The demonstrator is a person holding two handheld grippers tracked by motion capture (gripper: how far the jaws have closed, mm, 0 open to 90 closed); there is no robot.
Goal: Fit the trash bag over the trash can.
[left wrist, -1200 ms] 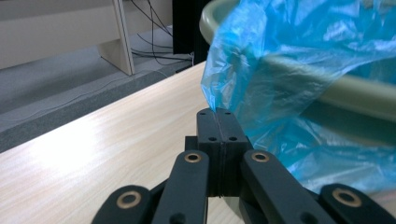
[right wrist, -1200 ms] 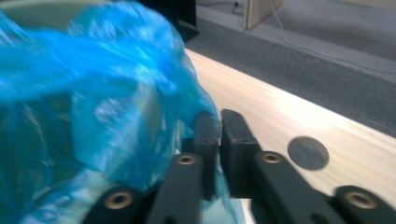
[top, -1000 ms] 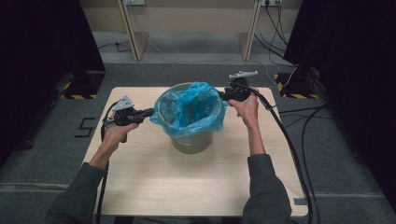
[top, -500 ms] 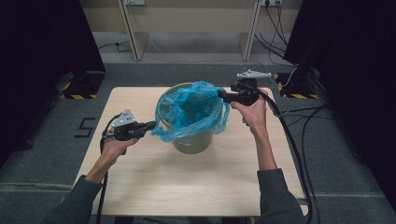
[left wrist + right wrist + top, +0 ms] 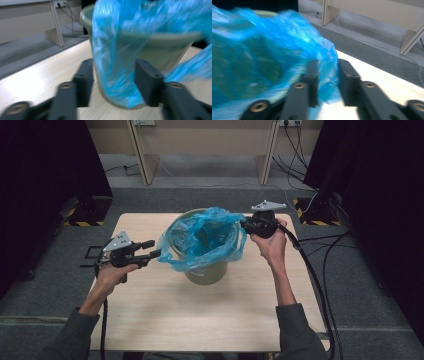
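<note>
At a pale wooden table (image 5: 150, 320), a person works 2 hand-held black two-jaw grippers around a lined bin. On the left, the left gripper (image 5: 152, 249) sits low and level beside the bin, its grey three-cornered plate uppermost and its cable trailing back along the sleeve. Its jaws have just been opening and now stand apart; in the left gripper view (image 5: 113, 82) a fold of the thin, translucent blue plastic bag (image 5: 202, 242) hangs in the gap between them, close against the right-hand jaw, though the picture is too blurred to tell whether it touches. No grip shows here, so the left claw reads as open.

At the centre, the round olive-green plastic bucket (image 5: 207, 272) stands upright on the table's far half. The bag lines it, the film crumpled inside, pulled up above the rim and draped down the near left side of the bucket's wall (the rim shows bare at the back left).

On the right, the right gripper (image 5: 245, 225) is held higher, at the bucket's far right rim, pointing in toward the bag. Its jaws have just been closing. The right gripper view (image 5: 328, 75) shows them narrow, with a bunched edge of the blue film between them and pressed against the left-hand jaw: this claw is gripping the bag's edge.

Behind the table lie grey carpet, cables and the legs of a light wooden bench (image 5: 142, 157).
</note>
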